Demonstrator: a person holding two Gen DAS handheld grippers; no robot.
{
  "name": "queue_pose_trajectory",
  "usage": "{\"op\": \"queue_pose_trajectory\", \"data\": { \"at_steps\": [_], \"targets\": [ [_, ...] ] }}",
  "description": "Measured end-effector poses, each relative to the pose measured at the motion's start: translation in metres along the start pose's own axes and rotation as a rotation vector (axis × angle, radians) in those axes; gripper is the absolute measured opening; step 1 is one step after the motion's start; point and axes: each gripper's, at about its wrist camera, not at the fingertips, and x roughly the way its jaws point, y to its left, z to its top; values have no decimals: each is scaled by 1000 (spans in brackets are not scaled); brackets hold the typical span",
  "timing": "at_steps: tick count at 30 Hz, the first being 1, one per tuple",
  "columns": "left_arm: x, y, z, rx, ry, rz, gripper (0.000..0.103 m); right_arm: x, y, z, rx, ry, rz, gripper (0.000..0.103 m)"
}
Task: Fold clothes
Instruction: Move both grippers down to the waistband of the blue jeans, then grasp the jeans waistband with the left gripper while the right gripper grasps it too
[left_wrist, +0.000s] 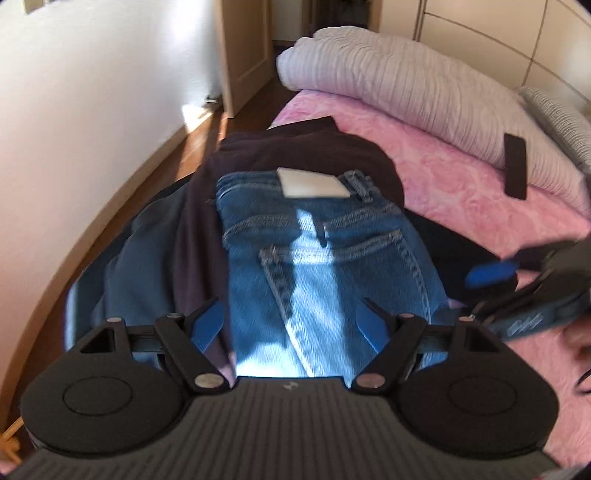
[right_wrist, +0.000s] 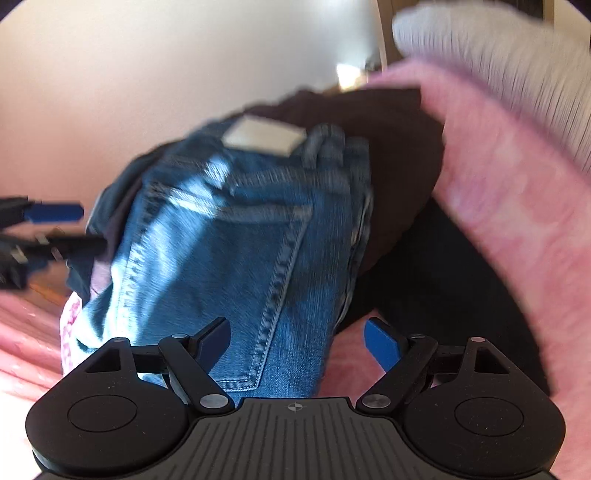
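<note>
Folded blue jeans (left_wrist: 325, 266) with a white waistband patch (left_wrist: 314, 182) lie on top of a pile of clothes on the pink bed (left_wrist: 443, 162). Under them are a dark maroon garment (left_wrist: 295, 147) and a navy garment (left_wrist: 147, 254). My left gripper (left_wrist: 291, 321) hovers open over the near end of the jeans, with nothing between its fingers. My right gripper (right_wrist: 297, 332) is open too, above the jeans (right_wrist: 229, 243) near their right edge; it also shows in the left wrist view as the right gripper (left_wrist: 495, 280). The left gripper (right_wrist: 55, 221) appears at the left of the blurred right wrist view.
A rolled white duvet (left_wrist: 406, 81) and a striped pillow (left_wrist: 561, 118) lie along the far side of the bed. A black flat object (left_wrist: 515, 166) rests against the duvet. The bed's left edge drops to a wooden floor (left_wrist: 177, 147) beside a white wall (left_wrist: 92, 92) and a door (left_wrist: 243, 51).
</note>
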Motion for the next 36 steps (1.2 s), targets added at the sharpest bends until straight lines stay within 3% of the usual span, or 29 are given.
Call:
{"op": "queue_pose_trajectory", "data": {
  "at_steps": [8, 9, 10, 11, 14, 16, 24, 28, 32, 36],
  "targets": [
    [29, -3, 22, 5, 30, -118, 74, 16, -22, -23, 135, -21, 135, 82],
    [32, -6, 26, 10, 35, -126, 73, 13, -20, -24, 126, -26, 135, 75],
    [35, -10, 30, 16, 39, -134, 73, 10, -17, -26, 115, -31, 123, 61],
    [39, -14, 34, 20, 45, -145, 73, 7, -14, -27, 101, -38, 88, 55],
    [49, -28, 45, 32, 55, -177, 73, -14, -7, -33, 91, -74, 28, 21],
    [58, -39, 52, 49, 68, -193, 73, -27, -3, -38, 97, -101, 39, 17],
    [85, -75, 70, 112, 145, -229, 67, -66, 21, -49, 87, -196, 105, 16],
    [83, -91, 70, 223, 170, -166, 66, -79, 37, -51, 77, -236, 149, 16],
    [73, -92, 66, 260, 155, -178, 40, -81, 47, -50, 72, -247, 186, 16],
    [63, -73, 63, 175, 131, -221, 29, -81, 55, -50, 37, -243, 208, 16]
  ]
}}
